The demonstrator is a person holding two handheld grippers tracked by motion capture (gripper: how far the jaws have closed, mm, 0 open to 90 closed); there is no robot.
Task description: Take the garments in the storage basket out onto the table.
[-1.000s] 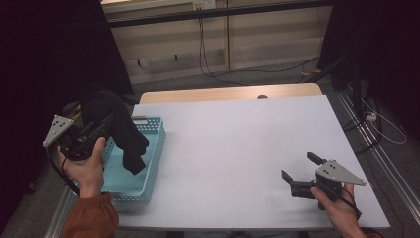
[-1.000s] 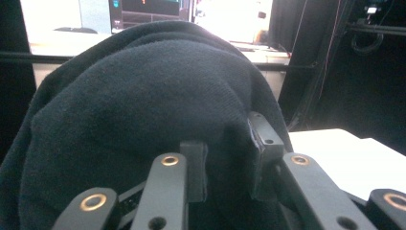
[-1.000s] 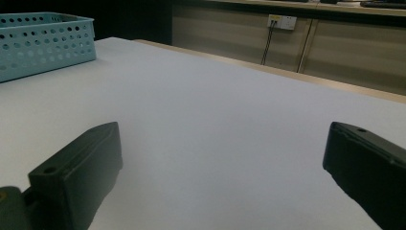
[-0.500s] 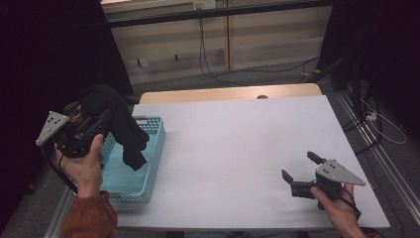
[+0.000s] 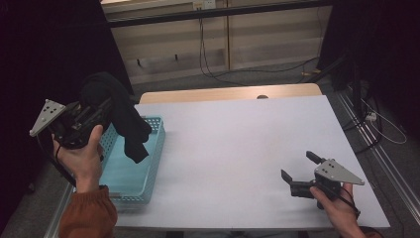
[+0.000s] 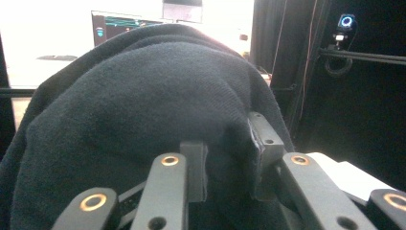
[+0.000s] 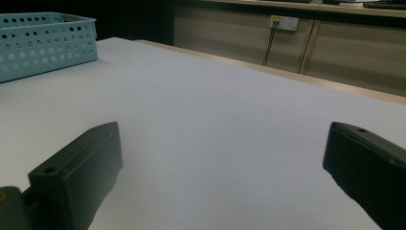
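The left gripper [image 5: 101, 110], raised above the far end of the light blue basket [image 5: 143, 171], has its jaws closed on a bunched fold of a black garment [image 5: 121, 116], which hangs with its long axis near vertical, its lower end pointing down into the basket. Well to the right of the basket, near the white counter's [image 5: 237, 144] front edge, the right gripper [image 5: 296, 167] sits low with its jaws spread wide and nothing between them, pointing left toward the basket.
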